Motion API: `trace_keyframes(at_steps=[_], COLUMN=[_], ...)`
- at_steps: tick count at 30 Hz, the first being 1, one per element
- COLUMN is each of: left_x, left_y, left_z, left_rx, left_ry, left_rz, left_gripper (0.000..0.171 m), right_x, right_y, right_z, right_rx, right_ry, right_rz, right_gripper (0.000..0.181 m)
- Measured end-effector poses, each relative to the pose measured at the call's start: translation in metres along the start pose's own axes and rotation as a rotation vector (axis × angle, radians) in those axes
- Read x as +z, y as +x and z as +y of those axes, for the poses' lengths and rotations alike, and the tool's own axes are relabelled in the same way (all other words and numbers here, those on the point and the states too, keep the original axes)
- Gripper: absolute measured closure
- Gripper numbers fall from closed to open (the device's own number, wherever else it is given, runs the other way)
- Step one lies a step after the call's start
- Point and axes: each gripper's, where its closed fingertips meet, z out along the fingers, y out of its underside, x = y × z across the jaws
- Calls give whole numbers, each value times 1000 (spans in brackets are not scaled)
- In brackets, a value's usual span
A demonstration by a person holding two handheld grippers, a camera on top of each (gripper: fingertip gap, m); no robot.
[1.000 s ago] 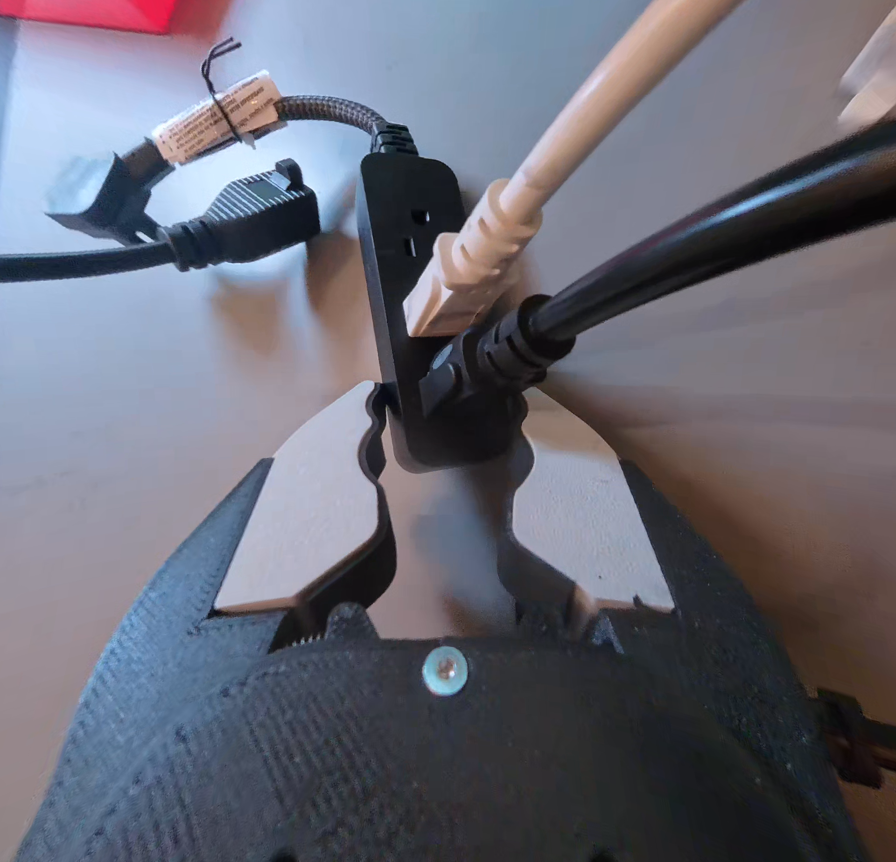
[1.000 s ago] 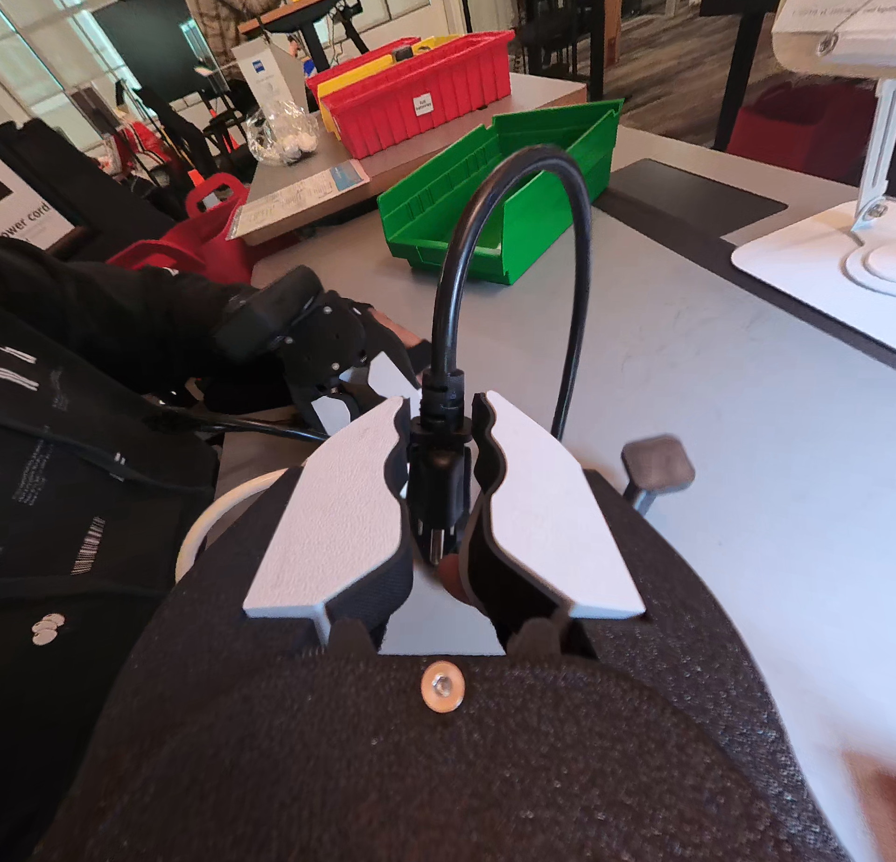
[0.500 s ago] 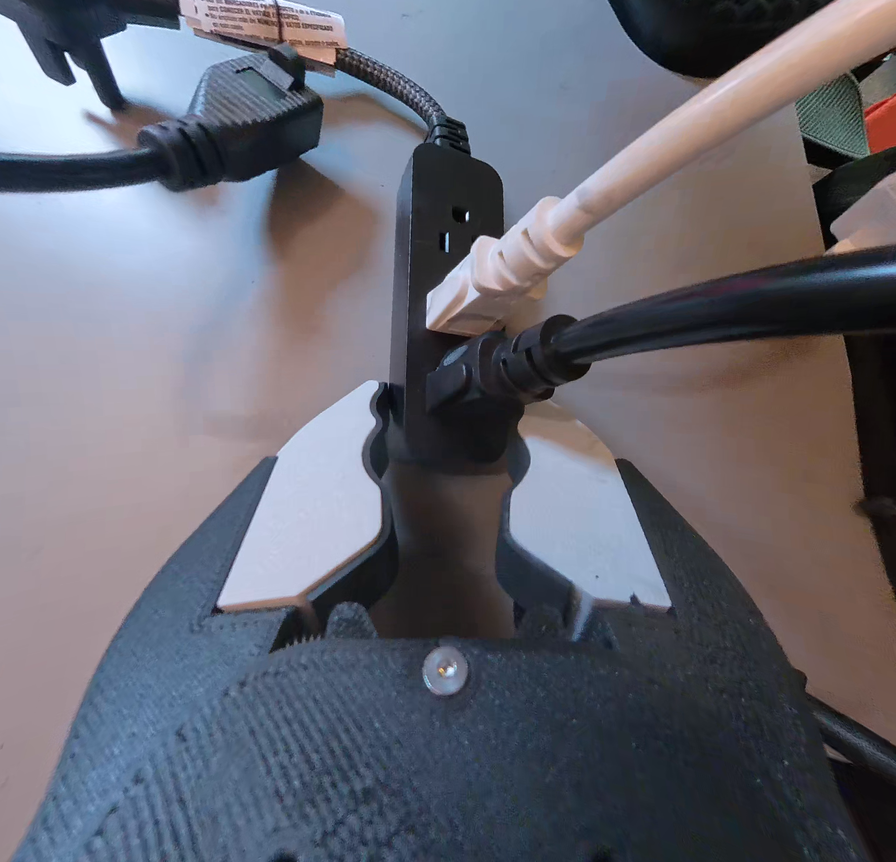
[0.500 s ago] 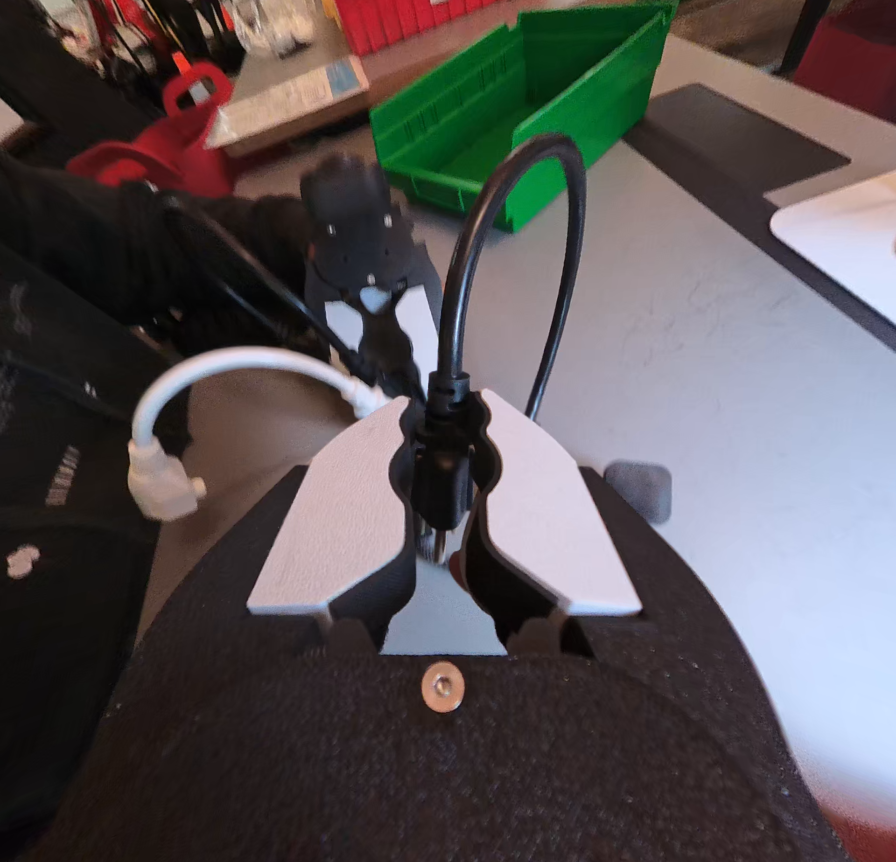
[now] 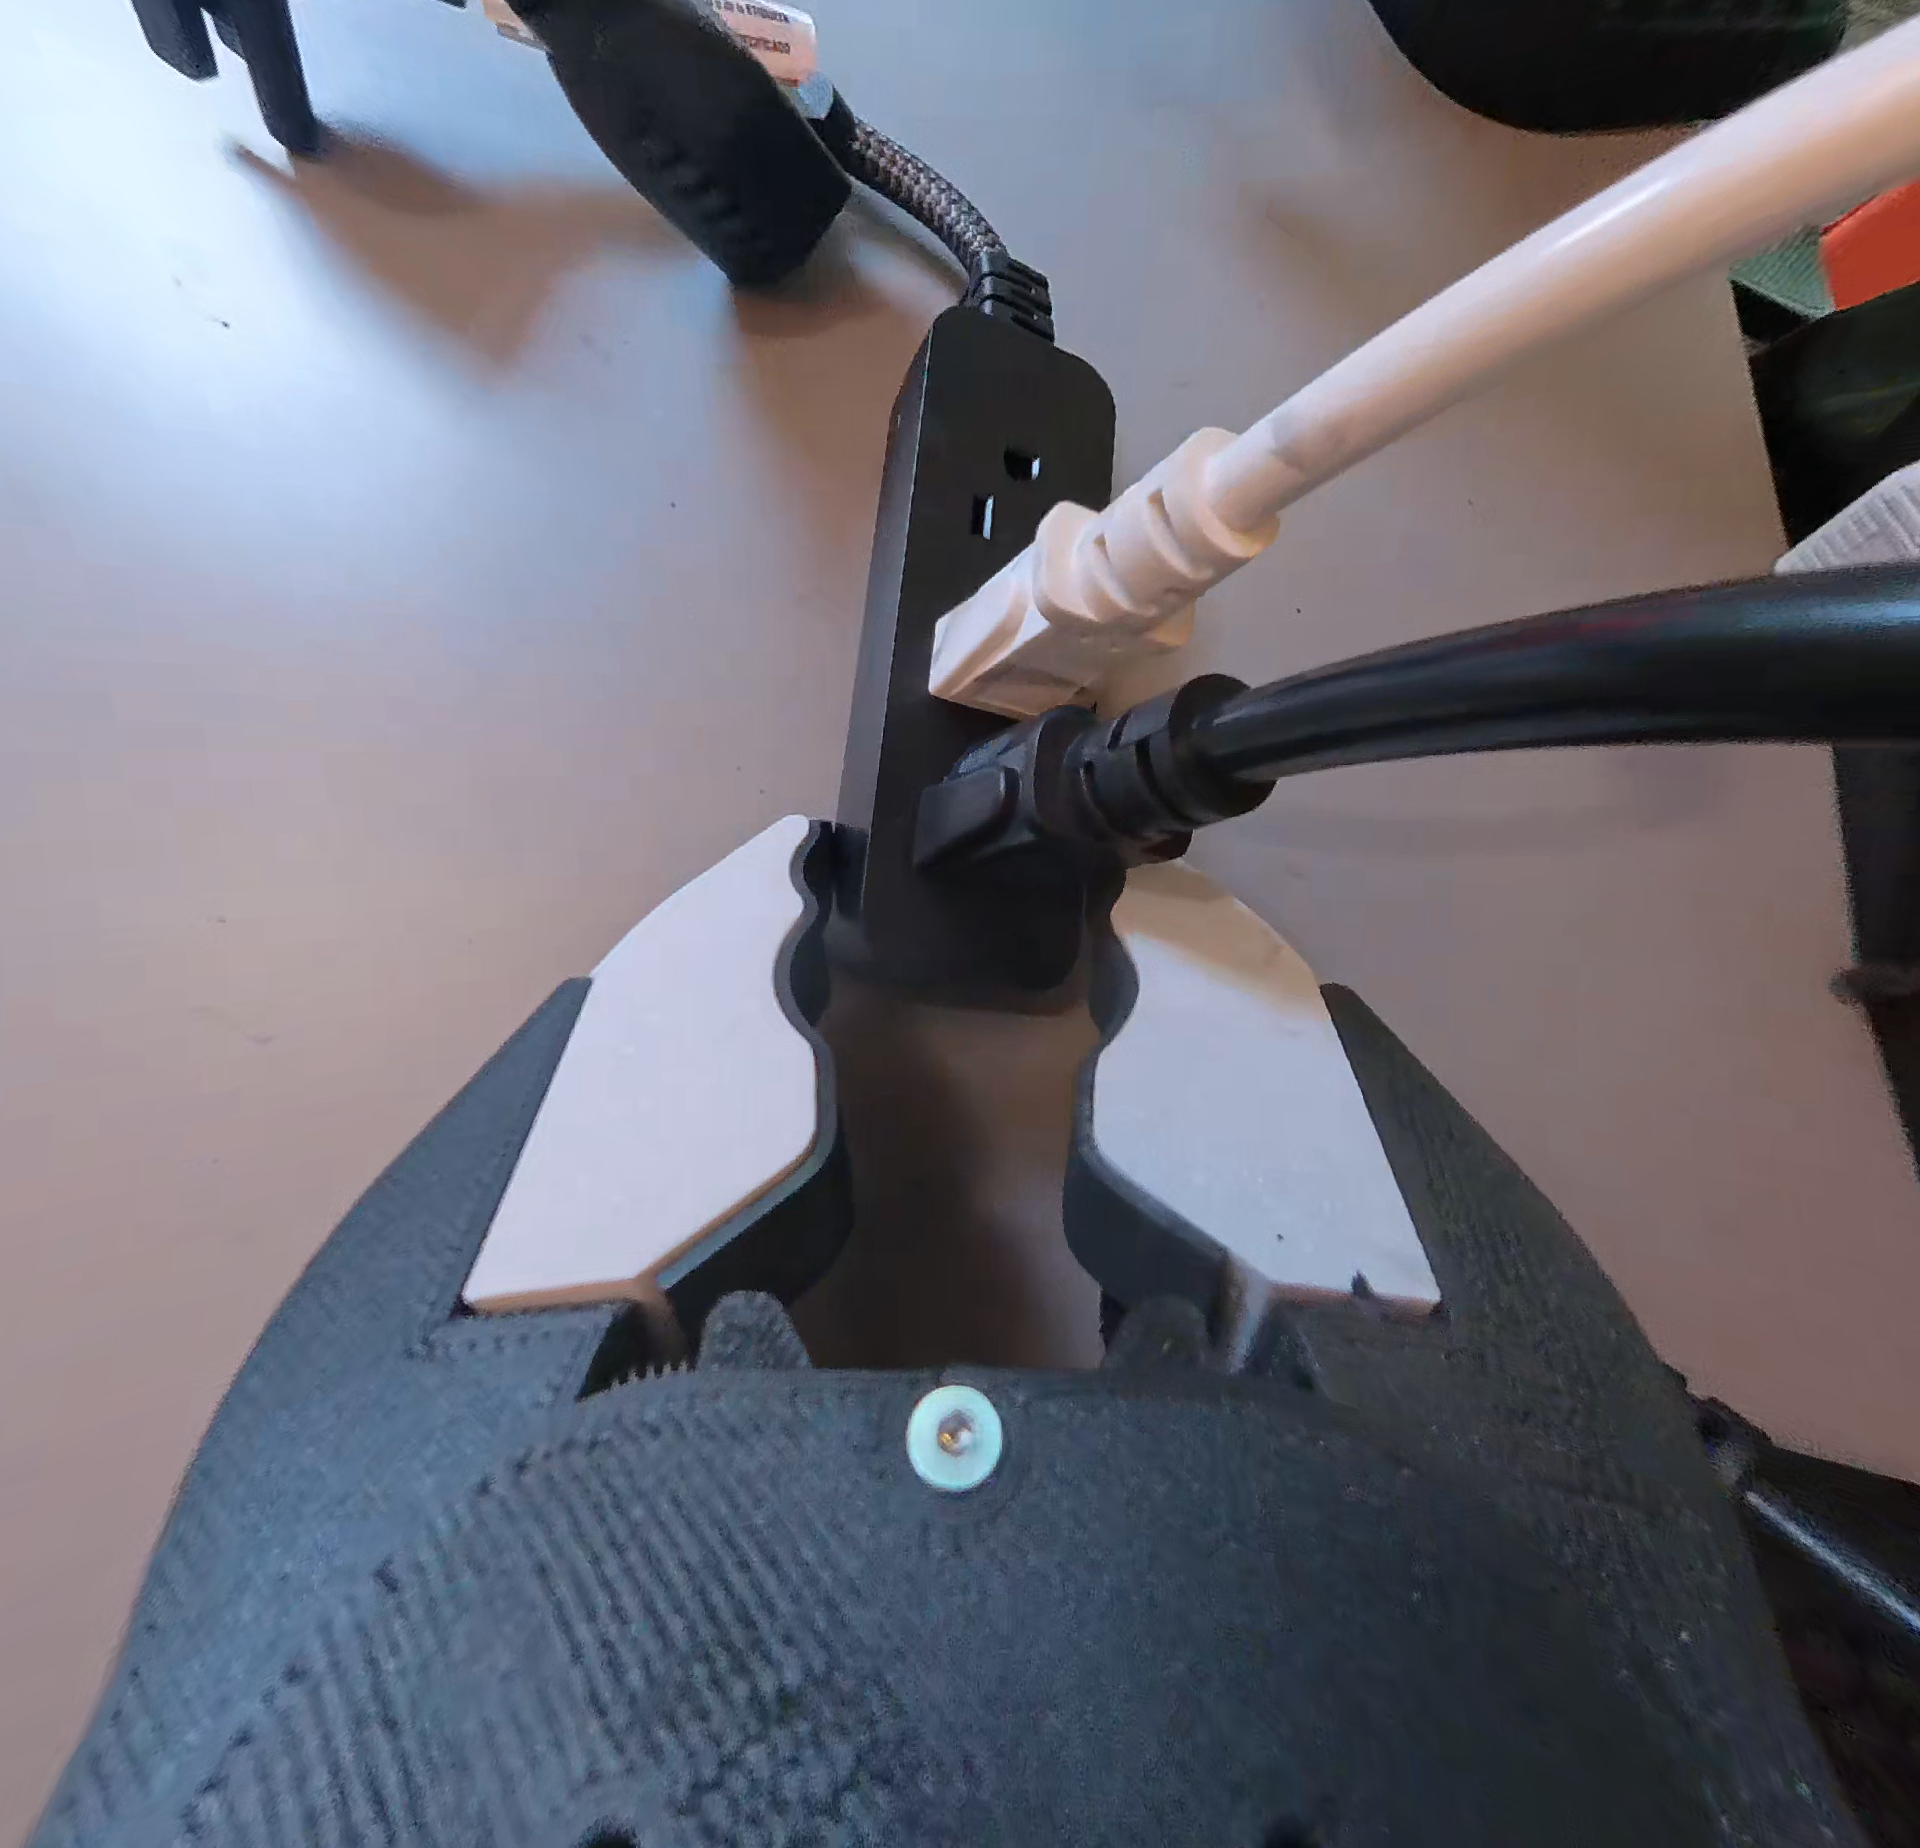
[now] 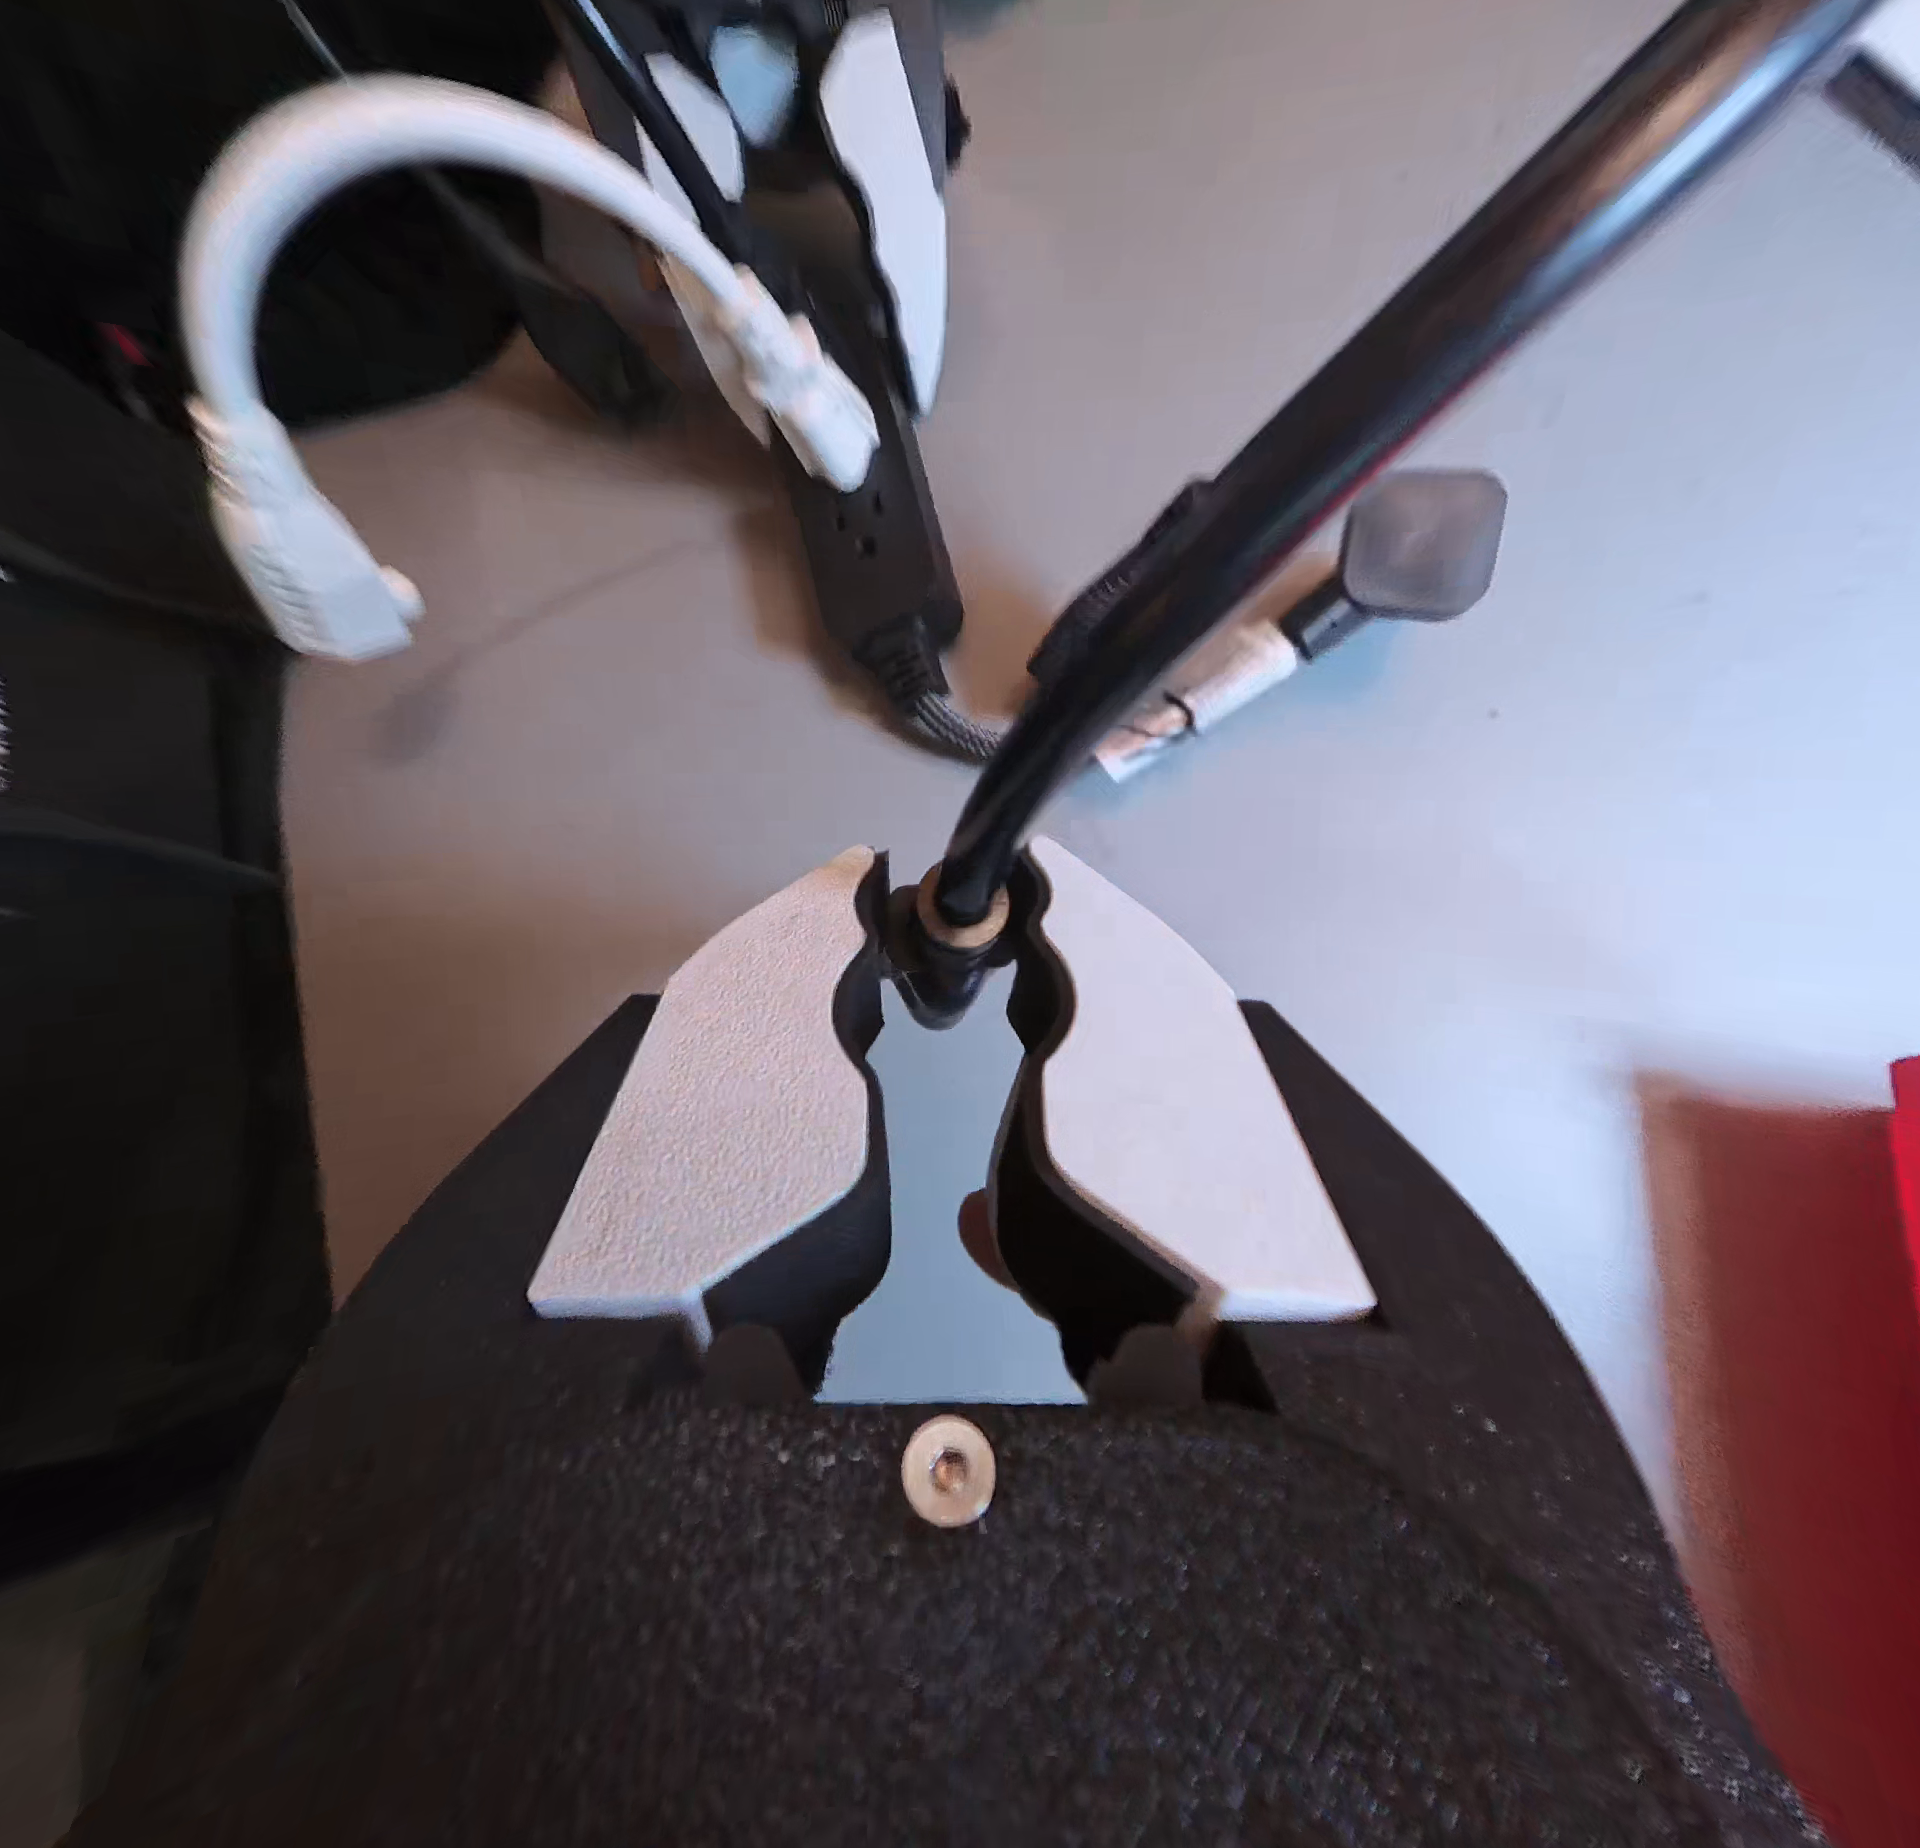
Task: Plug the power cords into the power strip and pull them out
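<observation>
Left wrist view has the left gripper (image 5: 961,905) clamped on the near end of the black power strip (image 5: 977,593), which lies on the grey table (image 5: 364,655) and runs up the middle of the frame. Two cords sit in its sockets: the white plug (image 5: 1081,603) in the middle one and the black plug (image 5: 1049,785) in the nearest one, both cords leaving toward the right edge. The far socket is bare. Half a second ago the strip leaned a little left and a loose black connector (image 5: 686,105) lay flat at the upper left; now that connector stands slanted at the top, just beside the strip's braided cable (image 5: 914,188).

In the right wrist view, the right gripper (image 6: 951,941) is pinched on the end of a black cord (image 6: 1455,271) that sweeps to the upper right. Earlier that cord arched overhead with green and red bins behind; now the camera tips down at the table, and the strip, the white cord (image 6: 343,167) and the left gripper (image 6: 810,229) fill the upper left, blurred.
</observation>
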Motion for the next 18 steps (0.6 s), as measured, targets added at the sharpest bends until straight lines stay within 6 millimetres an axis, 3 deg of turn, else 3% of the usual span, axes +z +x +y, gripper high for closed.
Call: trace_keyframes(at_steps=[6, 12, 14, 16, 18], left_x=[-16, -61, -83, -103, -108], left_y=[-8, -24, -26, -21, -17], left_z=[4, 0, -16, -45, -71], left_rx=[38, -7, -24, -49, -87], left_ry=[-11, 75, 168, 320, 434], left_rz=[-108, -255, -315, -330, -290], left_gripper=[117, 118, 123, 131, 133], right_x=[-20, -23, -24, -23, -22], right_y=[-10, -7, -9, -12, -16], right_z=[-44, -70, -79, -89, -101], right_rx=[59, 57, 34, -18, -71], right_ry=[269, 342, 366, 370, 365], right_rz=[-72, -112, -122, -121, -119], right_gripper=[163, 163, 163, 164, 163])
